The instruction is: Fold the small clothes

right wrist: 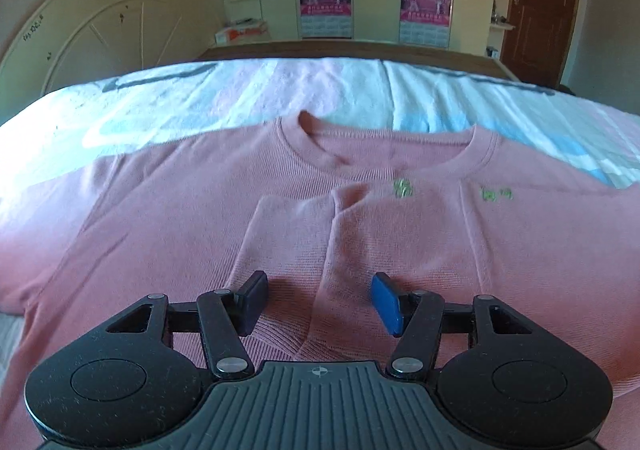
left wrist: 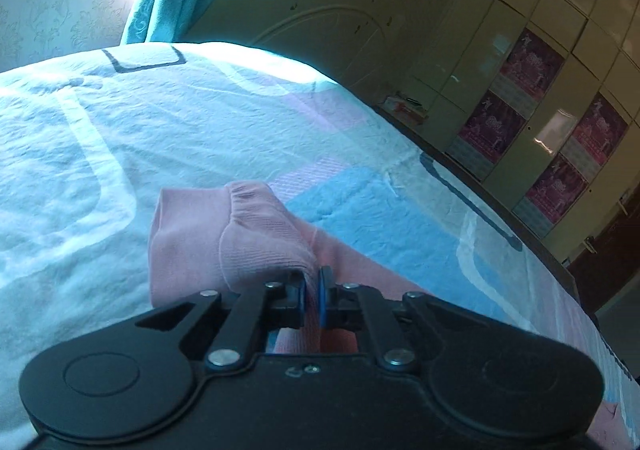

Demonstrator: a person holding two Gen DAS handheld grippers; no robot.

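**Folding barely started: sleeves in, body still open**

Lying flat on the bed sheet (right wrist: 248,90), front up, collar at the far side: pink sweater (right wrist: 160,186). Both sleeve cuffs (right wrist: 336,210) already crossed in over the chest. Body folds still to do. Left gripper (left wrist: 313,282) clamped shut on a raised bit of pink knit, probably the sleeve or side edge; too close to say. Right gripper (right wrist: 320,300) held apart over the lower middle, straddling the cuffs, gripping nothing.
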